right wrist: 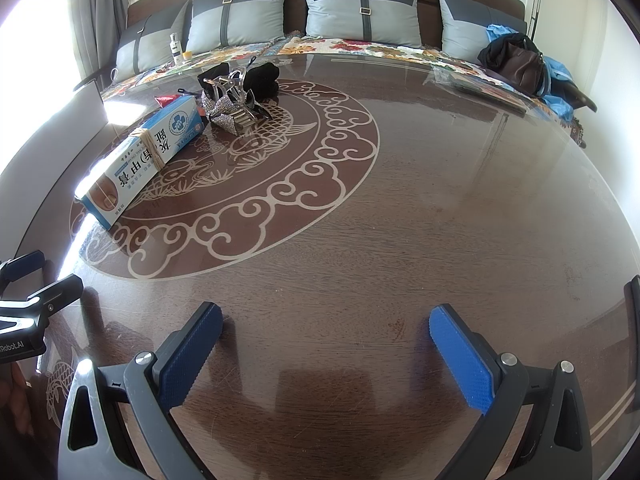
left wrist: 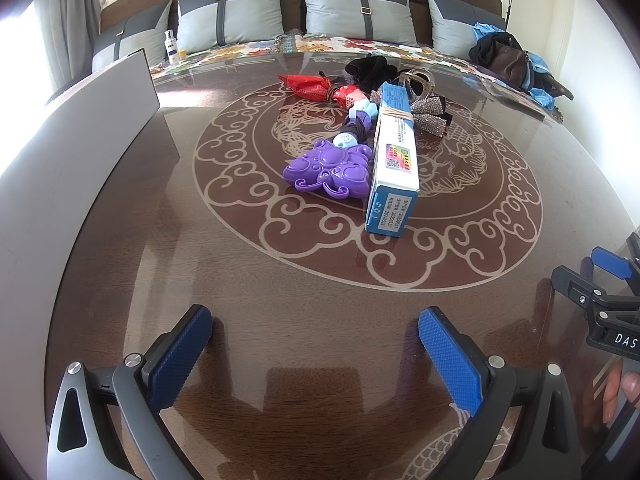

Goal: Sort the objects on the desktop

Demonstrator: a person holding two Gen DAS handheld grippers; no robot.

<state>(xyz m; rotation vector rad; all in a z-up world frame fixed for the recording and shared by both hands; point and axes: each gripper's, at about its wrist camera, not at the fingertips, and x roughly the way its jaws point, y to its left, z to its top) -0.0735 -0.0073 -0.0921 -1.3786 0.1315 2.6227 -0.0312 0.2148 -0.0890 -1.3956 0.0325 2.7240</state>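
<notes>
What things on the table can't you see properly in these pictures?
- Purple butterfly toy: hidden in the right wrist view, behind the blue box.
- Red wrapper: only a corner shows in the right wrist view, behind the box.
- Small print on the box end: too small to read.
- Black cloth: what it is stays unclear; the clear hair claw and box cover part of it.
- Right gripper: cut off by the left wrist view's edge.

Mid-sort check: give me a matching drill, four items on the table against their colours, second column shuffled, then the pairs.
Items:
1. butterfly toy
2. long box
3. crinkled wrapper
4. bow clip

Colours:
A. red
B. silver glitter
C. purple
D. blue and white

Pairs: 1-C, 2-D, 3-A, 4-B
</notes>
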